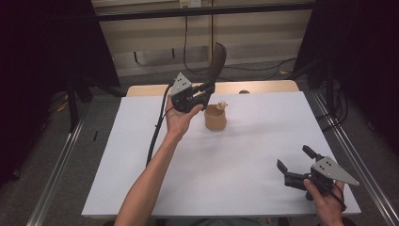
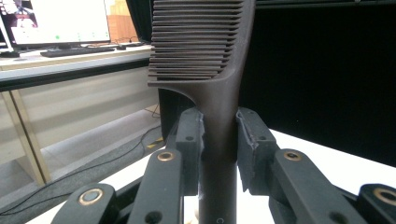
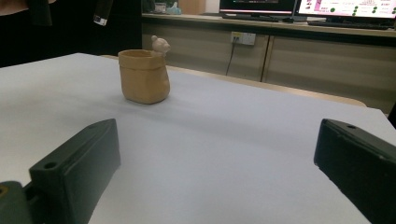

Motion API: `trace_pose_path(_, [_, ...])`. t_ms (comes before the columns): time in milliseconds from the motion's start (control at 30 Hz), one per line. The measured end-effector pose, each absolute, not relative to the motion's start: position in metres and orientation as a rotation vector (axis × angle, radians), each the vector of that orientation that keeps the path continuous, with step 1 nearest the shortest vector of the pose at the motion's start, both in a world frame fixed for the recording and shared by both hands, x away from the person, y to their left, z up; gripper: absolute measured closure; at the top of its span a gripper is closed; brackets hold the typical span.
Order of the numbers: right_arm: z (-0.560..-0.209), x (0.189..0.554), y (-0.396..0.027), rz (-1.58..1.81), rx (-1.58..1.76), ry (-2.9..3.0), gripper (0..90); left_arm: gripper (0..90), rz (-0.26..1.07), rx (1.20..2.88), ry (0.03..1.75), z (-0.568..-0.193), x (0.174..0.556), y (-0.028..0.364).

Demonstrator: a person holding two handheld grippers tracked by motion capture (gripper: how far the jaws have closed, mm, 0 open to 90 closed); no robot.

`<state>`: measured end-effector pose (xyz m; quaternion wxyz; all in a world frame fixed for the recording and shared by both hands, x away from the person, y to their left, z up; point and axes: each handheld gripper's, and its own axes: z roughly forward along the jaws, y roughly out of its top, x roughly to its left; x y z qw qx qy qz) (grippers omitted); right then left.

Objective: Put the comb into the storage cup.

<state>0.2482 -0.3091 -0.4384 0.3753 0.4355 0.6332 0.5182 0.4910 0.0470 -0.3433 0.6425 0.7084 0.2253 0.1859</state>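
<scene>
One dark comb (image 1: 218,61) is clamped upright by the left gripper (image 1: 205,89) at upper centre, above the tan cup (image 1: 215,117), while the right gripper (image 1: 294,162) is held agape at lower right.

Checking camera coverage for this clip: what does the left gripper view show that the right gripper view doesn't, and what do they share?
Left gripper view: the dark comb, its handle clamped upright between the left gripper pads, teeth pointing left in that picture.

Right gripper view: the tan pot with a small figure on its rim, standing apart from the open right gripper, nothing between its jaws.

Both: the white table and, in the background, a desk with monitors.
</scene>
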Motion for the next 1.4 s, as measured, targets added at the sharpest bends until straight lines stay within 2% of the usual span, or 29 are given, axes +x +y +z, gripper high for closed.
trace_pose_path(1400, [-0.438, 0.248, -0.309, 1.328, 1.118, 1.621, 0.0, 72.7, 0.412, 1.635, 0.553, -0.379, 0.512, 0.026])
